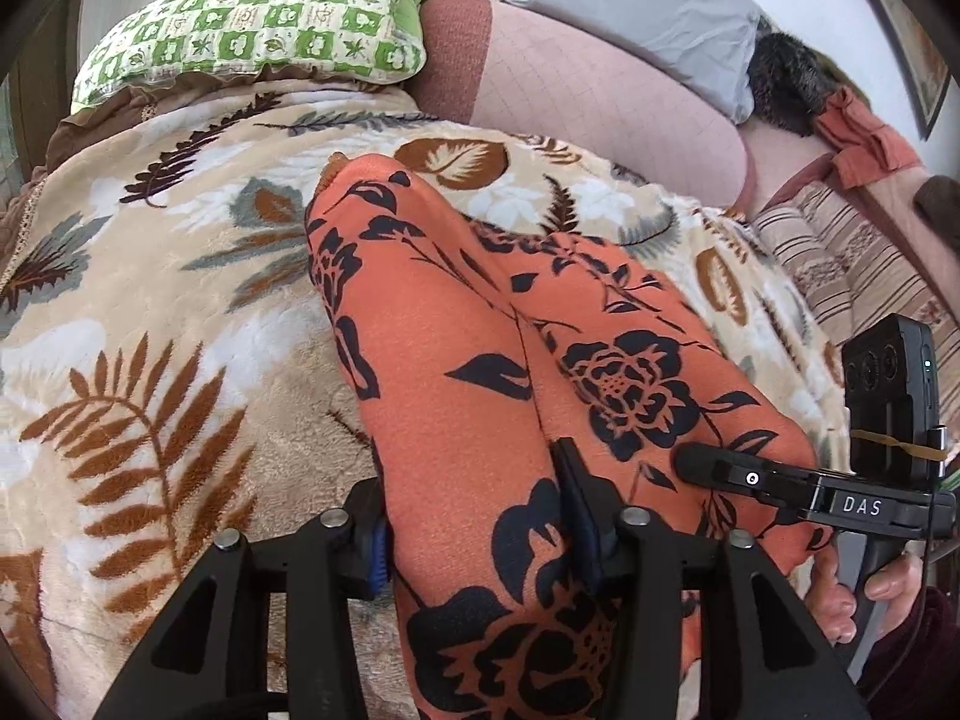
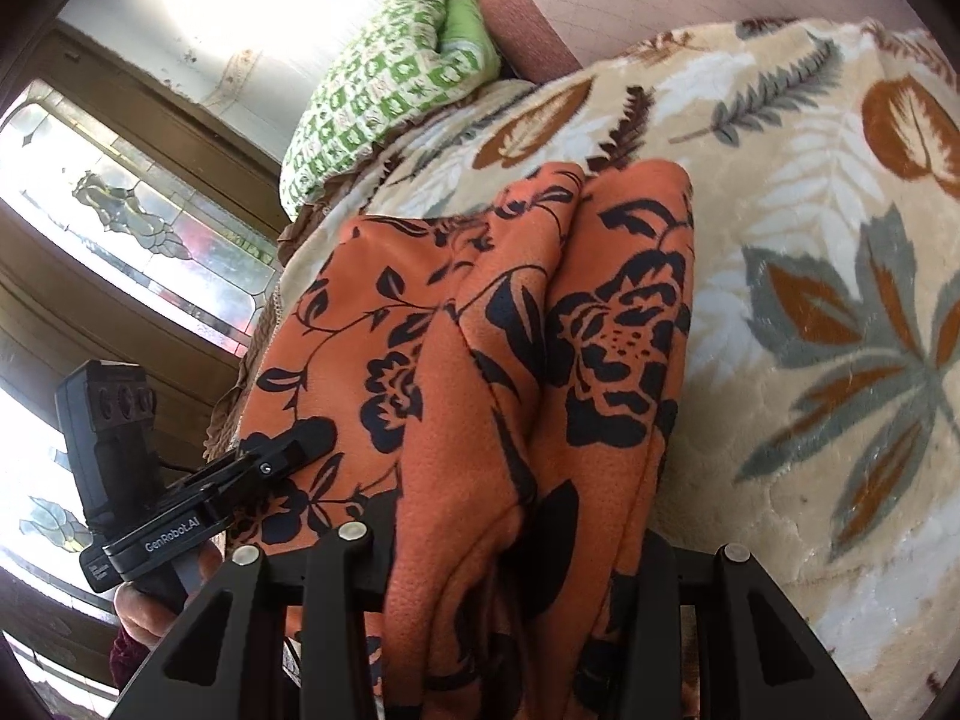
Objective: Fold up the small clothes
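An orange garment with black flowers [image 1: 480,360] is laid lengthwise on a leaf-patterned blanket [image 1: 150,300] over the bed. A fold of it is gripped between the fingers of the left hand-held gripper [image 1: 474,546], and another bunch of its cloth is clamped in the right hand-held gripper [image 2: 516,576].

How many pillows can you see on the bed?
2. A green checked pillow lies at the far left end of the leafy blanket. A grey pillow rests further right, on the pink cover. More may be hidden.
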Available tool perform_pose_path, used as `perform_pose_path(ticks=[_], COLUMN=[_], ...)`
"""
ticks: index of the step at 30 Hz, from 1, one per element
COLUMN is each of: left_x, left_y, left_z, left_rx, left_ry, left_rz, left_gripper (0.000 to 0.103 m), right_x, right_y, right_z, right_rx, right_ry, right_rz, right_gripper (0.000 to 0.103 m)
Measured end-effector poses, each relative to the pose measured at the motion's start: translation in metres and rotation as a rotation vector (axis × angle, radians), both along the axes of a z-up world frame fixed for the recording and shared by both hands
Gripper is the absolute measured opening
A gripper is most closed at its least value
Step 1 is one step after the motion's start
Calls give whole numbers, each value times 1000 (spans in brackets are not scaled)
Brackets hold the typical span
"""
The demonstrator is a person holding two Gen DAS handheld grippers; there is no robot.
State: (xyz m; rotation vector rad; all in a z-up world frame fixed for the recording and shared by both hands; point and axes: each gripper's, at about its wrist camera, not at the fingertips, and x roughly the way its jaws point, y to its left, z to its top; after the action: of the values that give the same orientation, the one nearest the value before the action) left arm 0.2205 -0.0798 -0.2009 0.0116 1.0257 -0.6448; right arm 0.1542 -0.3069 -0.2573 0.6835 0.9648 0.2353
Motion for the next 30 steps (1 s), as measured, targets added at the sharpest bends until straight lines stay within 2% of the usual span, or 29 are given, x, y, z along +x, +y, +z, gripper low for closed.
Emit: perform_pose_path(ticks=[4, 6, 15, 19, 23, 30], left_x=[0, -1, -6, -9, -11, -34], left_y=[-3, -4, -2, 1, 5, 10], left_z=[-2, -3, 3, 12, 21, 45], left_rx=[36, 58, 130, 176, 201, 264], left_ry=[-16, -32, -105, -176, -217, -328], left_rz=[6, 8, 30, 65, 107, 239], left_gripper=[55, 59, 70, 73, 74, 74], right_x=[-1, 0, -2, -11, -25, -49], right_y=[-3, -4, -9, -11, -15, -15], right_z=[-9, -14, -16, -3, 17, 53], right_rx=[11, 7, 37, -3, -40, -93], right_ry=[17, 32, 79, 84, 48, -4], right_rz=[-9, -22, -48, -60, -80, -113], right_gripper=[48, 58, 66, 66, 66, 66])
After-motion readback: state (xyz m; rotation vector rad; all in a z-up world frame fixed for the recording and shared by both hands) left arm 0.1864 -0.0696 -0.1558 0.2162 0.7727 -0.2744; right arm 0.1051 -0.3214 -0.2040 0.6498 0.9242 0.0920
